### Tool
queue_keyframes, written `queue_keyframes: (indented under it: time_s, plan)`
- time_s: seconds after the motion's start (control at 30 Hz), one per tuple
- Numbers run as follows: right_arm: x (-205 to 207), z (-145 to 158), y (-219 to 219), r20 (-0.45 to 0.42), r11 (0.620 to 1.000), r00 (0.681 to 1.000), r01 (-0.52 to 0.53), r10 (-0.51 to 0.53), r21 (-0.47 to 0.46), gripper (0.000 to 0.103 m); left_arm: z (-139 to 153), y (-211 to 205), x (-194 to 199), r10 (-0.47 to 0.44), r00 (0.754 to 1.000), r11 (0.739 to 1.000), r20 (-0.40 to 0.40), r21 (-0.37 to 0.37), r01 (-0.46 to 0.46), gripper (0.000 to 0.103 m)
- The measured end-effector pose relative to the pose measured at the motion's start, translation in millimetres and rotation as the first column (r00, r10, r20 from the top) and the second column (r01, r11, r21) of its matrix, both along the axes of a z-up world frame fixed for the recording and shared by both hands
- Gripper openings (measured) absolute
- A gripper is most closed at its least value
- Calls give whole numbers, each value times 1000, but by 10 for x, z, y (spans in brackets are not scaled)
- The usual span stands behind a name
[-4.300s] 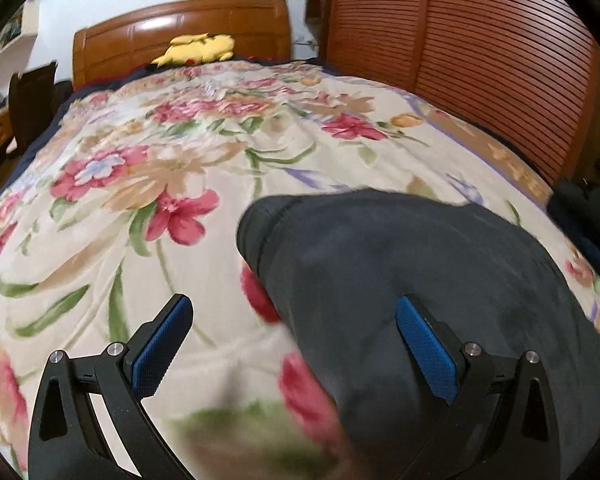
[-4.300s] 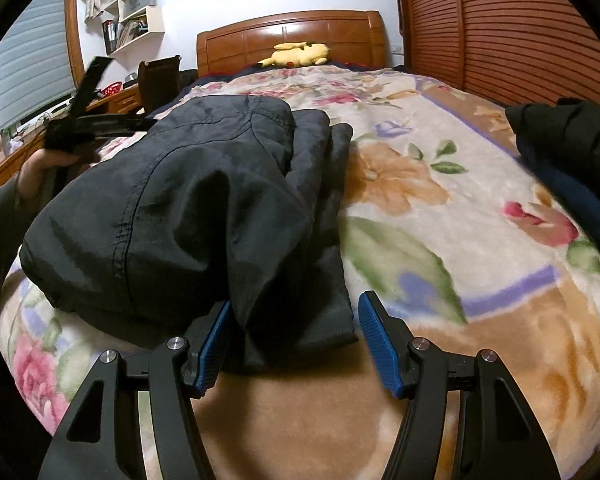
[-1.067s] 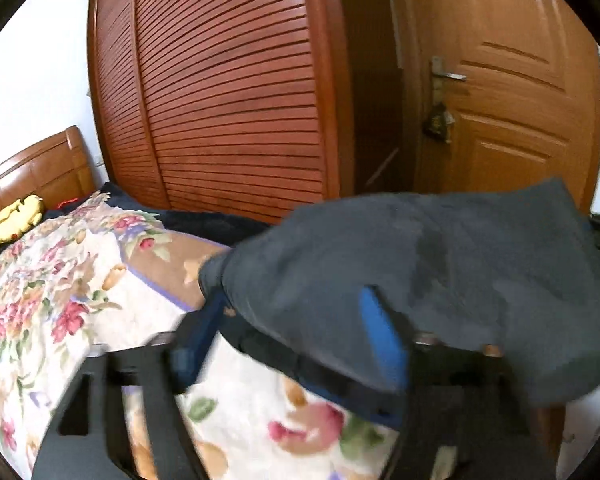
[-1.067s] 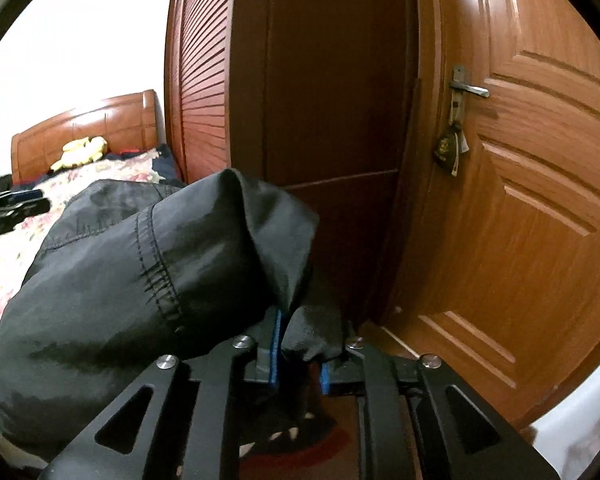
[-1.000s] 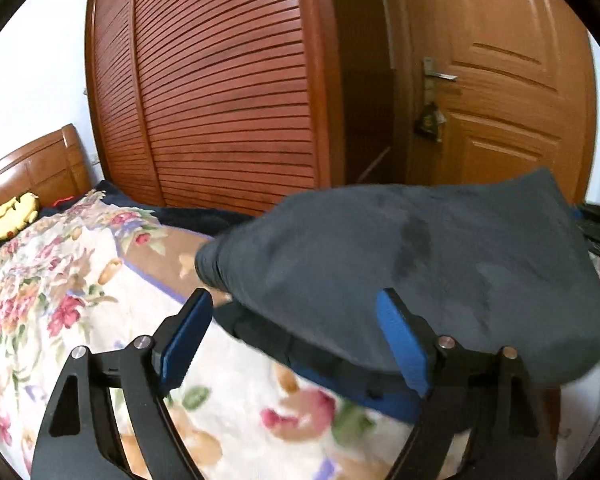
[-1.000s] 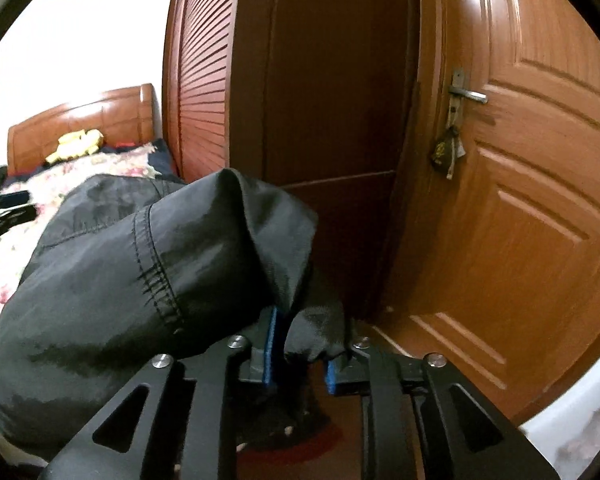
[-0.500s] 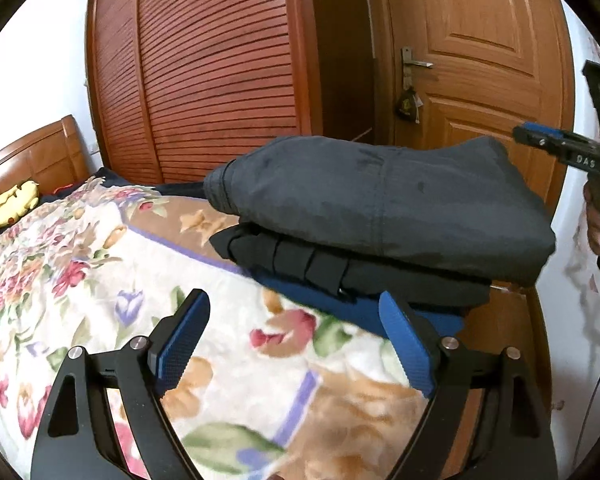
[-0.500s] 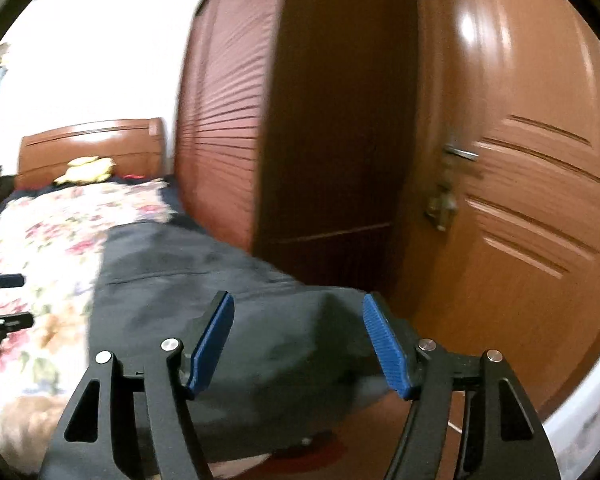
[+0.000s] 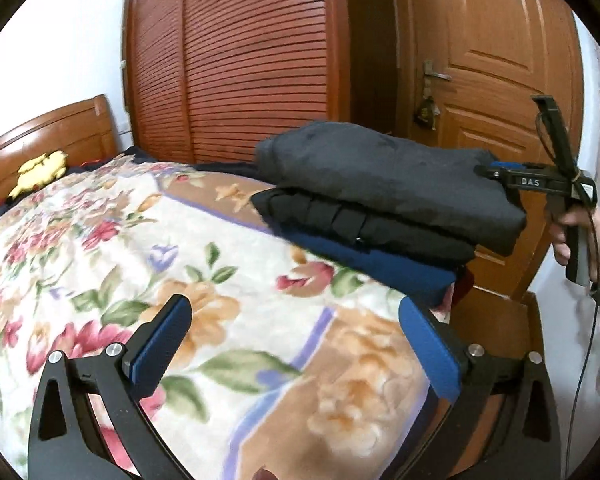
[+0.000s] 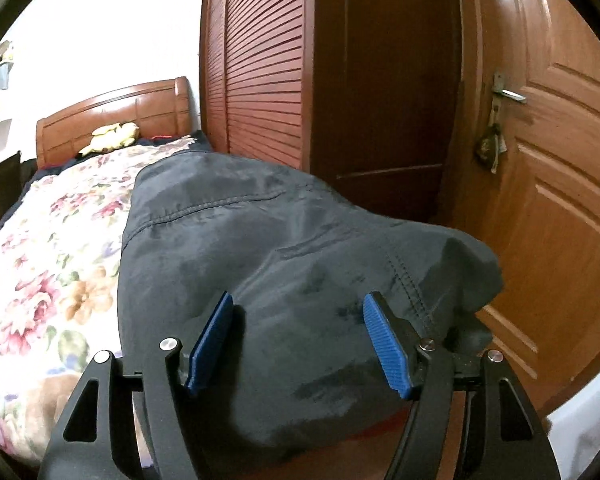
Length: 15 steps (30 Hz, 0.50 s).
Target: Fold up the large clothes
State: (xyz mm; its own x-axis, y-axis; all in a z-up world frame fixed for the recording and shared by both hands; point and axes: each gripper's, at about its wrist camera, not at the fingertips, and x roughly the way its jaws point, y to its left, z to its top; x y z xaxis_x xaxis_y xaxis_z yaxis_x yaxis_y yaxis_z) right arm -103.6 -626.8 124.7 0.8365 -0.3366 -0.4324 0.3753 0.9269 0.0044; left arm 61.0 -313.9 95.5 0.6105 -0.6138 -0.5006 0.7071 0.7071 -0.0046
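Observation:
A folded dark grey garment [image 9: 388, 176] lies on top of a stack at the foot corner of the bed, over a black folded garment [image 9: 360, 220] and a blue one [image 9: 380, 268]. My left gripper [image 9: 296, 348] hovers over the floral blanket short of the stack, its jaws opening wide with nothing between them. My right gripper [image 10: 300, 340] stands open at the near edge of the grey garment [image 10: 280, 280]; its pads do not press the cloth. The left wrist view also shows the right gripper [image 9: 540, 180] in a person's hand [image 9: 572, 232].
A floral blanket [image 9: 180, 264] covers the bed, with a wooden headboard [image 9: 40, 144] and a yellow plush toy [image 9: 40, 168] at the far end. A louvred wardrobe [image 9: 240, 60] and a wooden door [image 9: 480, 60] stand behind the stack. The wooden footboard [image 9: 496, 320] is beside it.
The right gripper has let go of the grey garment's fold and opened. The garment now rests on the stack. The left gripper has drawn back from it and spread wider.

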Motion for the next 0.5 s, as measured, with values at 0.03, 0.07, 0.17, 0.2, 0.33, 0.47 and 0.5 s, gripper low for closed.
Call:
queue_keyframes:
  time_s: [0.03, 0.07, 0.17, 0.2, 0.33, 0.47, 0.5]
  plan:
    - [-66, 37, 39, 5, 1000, 1000, 5, -5, -15, 70, 4, 48, -11, 7, 1000, 1000, -1, -4, -7, 103]
    - [-97, 55, 137, 12, 1000, 1000, 3, -3, -29, 70, 3, 114, -35, 16, 1000, 1000, 2, -5, -16, 103]
    - [-163, 107, 264, 32, 998, 999, -14, 16, -60, 70, -1, 284, -104, 44, 999, 999, 19, 2, -44, 103]
    - [-171, 141, 333, 36, 997, 999, -28, 31, -65, 70, -7, 360, -132, 58, 998, 998, 24, 5, -58, 103]
    - [-191, 170, 605, 53, 992, 994, -86, 91, -90, 70, -23, 599, -169, 93, 995, 996, 23, 2, -93, 103]
    - [-155, 195, 938, 62, 981, 982, -173, 179, -91, 70, -47, 875, -215, 138, 990, 990, 30, 5, -138, 103]
    - [-145, 197, 1025, 63, 976, 977, -200, 206, -89, 70, -59, 980, -234, 154, 988, 988, 31, 2, -154, 103]
